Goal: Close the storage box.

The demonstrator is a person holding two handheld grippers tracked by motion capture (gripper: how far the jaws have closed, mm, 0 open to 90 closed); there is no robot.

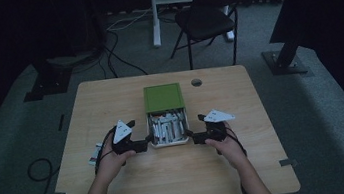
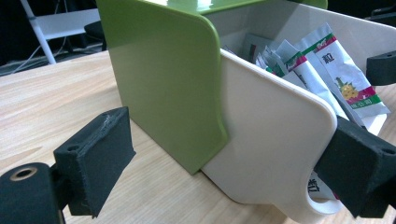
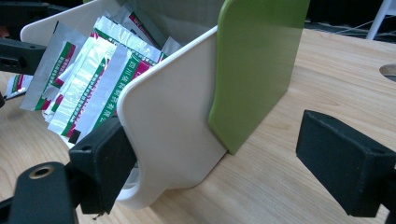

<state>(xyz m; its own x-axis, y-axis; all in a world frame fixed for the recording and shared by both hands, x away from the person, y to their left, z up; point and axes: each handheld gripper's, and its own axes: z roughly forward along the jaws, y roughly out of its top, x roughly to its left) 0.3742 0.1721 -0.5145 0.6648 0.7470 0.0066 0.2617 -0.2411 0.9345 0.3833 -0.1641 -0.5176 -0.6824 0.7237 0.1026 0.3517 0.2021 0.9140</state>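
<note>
Between our wide-open left tongs (image 1: pixel 148 141) and right tongs (image 1: pixel 189 136) sits the cream plastic drawer (image 1: pixel 169 142) of foil sachets (image 1: pixel 167 127); next we should slide it from its green sleeve (image 1: pixel 162 97).

Sachets (image 2: pixel 345 79) in the white box (image 2: pixel 275 140) carry printed Chinese text with a red-green band and fruit graphic, one large character possibly "和", small print on sachets too blurred to read reliably.

A light wooden table (image 1: pixel 170 173) carries a cream box (image 1: pixel 170 141) of sachets with a green sliding lid (image 1: pixel 162 97), standing at the table's middle. Left of the box, near the table's left edge, lies a small packet (image 1: pixel 95 154). Beyond the box to its right, a round hole (image 1: pixel 196 82) pierces the tabletop.
</note>
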